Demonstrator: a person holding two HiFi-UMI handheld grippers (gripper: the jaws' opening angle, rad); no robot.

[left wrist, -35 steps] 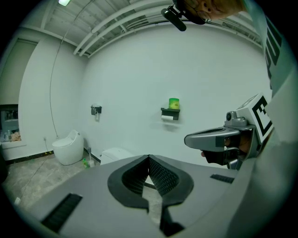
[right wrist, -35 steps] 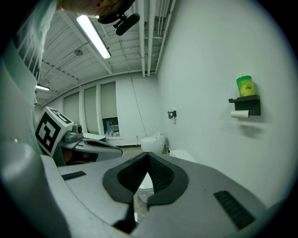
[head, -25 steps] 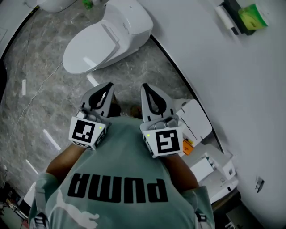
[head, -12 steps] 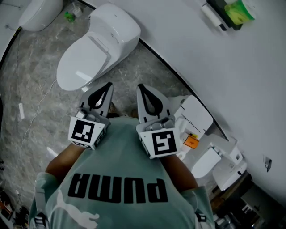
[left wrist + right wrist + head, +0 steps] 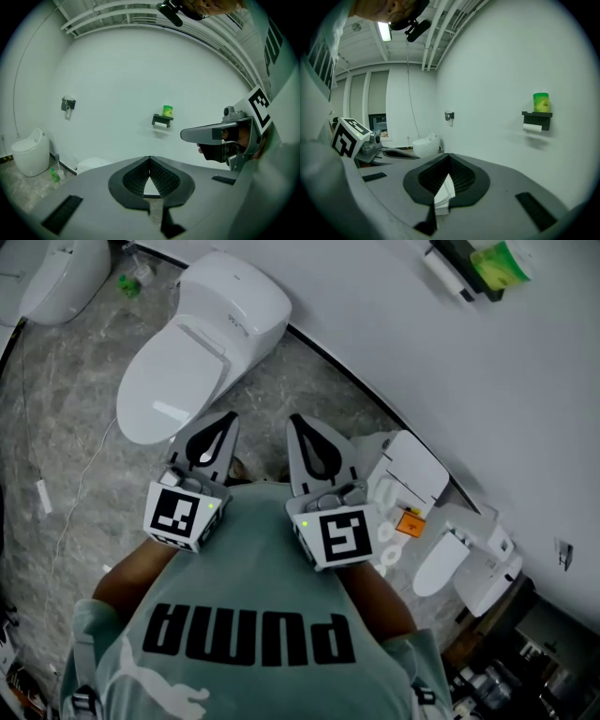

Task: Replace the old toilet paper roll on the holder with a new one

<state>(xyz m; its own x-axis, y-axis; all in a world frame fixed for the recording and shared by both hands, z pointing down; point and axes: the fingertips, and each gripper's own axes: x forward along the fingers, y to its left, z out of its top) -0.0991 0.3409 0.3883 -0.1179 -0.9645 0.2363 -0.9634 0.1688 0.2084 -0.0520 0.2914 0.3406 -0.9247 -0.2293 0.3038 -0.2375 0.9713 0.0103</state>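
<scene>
Grey marble floor (image 5: 66,381), white toilet (image 5: 187,362), curved white wall (image 5: 422,381), black paper holder (image 5: 536,114).

My head view's top edge clips the wall holder (image 5: 464,263) and its green container (image 5: 502,263); a second toilet (image 5: 56,282) is cut off at top left. In my right gripper view, the roll (image 5: 533,127) is too small to judge.

Shirt (image 5: 253,615): black brand word "PUMA", upside down in head view. Orange label (image 5: 410,522) on white box (image 5: 412,479): print unreadable.
</scene>
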